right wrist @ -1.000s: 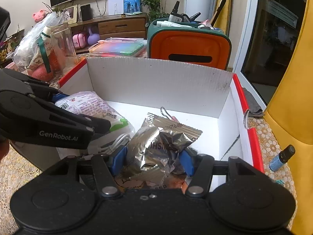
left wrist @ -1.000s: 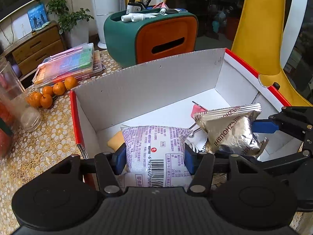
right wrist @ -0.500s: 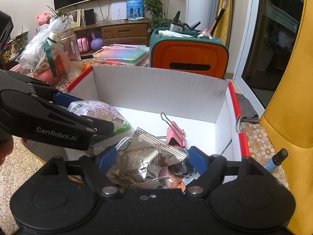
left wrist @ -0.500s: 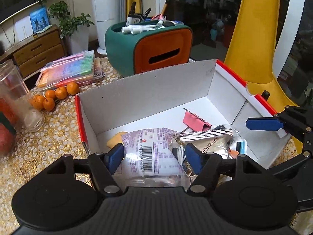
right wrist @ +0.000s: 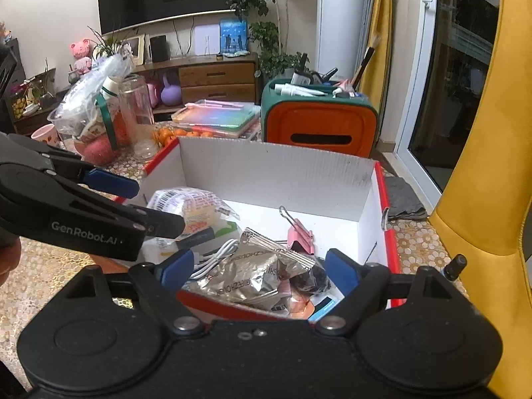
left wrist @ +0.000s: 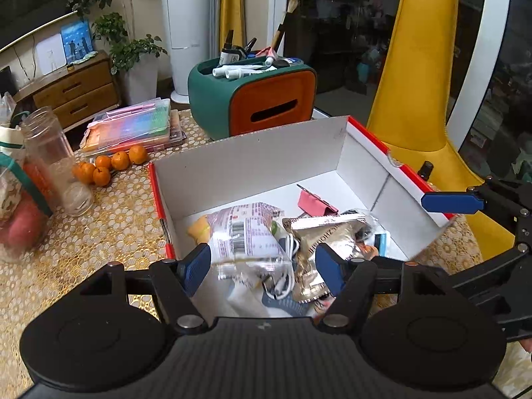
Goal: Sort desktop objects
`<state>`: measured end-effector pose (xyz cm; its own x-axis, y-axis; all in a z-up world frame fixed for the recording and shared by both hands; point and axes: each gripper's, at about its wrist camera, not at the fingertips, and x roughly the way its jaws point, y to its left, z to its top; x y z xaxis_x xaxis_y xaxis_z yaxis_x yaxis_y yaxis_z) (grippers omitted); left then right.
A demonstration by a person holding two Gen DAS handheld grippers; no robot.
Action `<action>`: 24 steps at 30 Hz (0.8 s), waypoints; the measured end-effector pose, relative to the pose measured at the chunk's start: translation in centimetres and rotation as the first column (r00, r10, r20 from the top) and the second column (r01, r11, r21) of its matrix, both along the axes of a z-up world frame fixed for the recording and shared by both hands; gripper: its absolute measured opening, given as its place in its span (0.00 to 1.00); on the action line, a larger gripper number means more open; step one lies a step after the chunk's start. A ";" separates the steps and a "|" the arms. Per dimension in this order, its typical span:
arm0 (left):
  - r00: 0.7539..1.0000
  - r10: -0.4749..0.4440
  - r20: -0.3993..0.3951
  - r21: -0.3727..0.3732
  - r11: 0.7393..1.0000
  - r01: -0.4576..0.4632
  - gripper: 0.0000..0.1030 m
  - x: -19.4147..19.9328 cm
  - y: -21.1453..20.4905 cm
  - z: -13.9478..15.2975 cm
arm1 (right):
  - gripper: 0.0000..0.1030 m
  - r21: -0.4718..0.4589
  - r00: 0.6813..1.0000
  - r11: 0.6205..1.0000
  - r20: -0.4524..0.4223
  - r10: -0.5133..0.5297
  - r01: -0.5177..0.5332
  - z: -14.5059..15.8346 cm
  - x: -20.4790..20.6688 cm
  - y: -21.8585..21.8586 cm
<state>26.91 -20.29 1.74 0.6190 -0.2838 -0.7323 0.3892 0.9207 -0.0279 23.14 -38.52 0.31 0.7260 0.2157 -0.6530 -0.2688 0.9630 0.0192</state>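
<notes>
A white cardboard box with red rim (left wrist: pixel 252 166) (right wrist: pixel 272 169) stands on the table. Inside lie a purple-printed snack bag (left wrist: pixel 246 236) (right wrist: pixel 193 206), a silver foil snack bag (left wrist: pixel 319 232) (right wrist: pixel 252 276), a pink binder clip (left wrist: pixel 314 202) (right wrist: pixel 301 236), a white cable (right wrist: pixel 216 256) and other small items. My left gripper (left wrist: pixel 262 269) is open and empty above the box's near edge, over the purple bag. My right gripper (right wrist: pixel 257 271) is open and empty above the foil bag.
A green and orange organiser (left wrist: pixel 256 96) (right wrist: pixel 319 119) with pens stands behind the box. Small oranges (left wrist: pixel 109 163), a stack of colourful cases (left wrist: pixel 133 129), a glass jar (left wrist: pixel 53 159) and a plastic bag (right wrist: pixel 89 99) are to the left. A small dark bottle (right wrist: pixel 454 266) lies right of the box by a yellow chair (right wrist: pixel 492 166).
Both grippers opened and let go of their bags, which now lie in the box. Both grippers have pulled back and up from the box.
</notes>
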 end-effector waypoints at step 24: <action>0.997 0.043 0.068 -0.052 0.998 -0.039 0.85 -7.4 5.1 2.4 | 0.95 0.045 0.993 0.999 0.120 -0.006 0.000 3.5 -6.8 2.5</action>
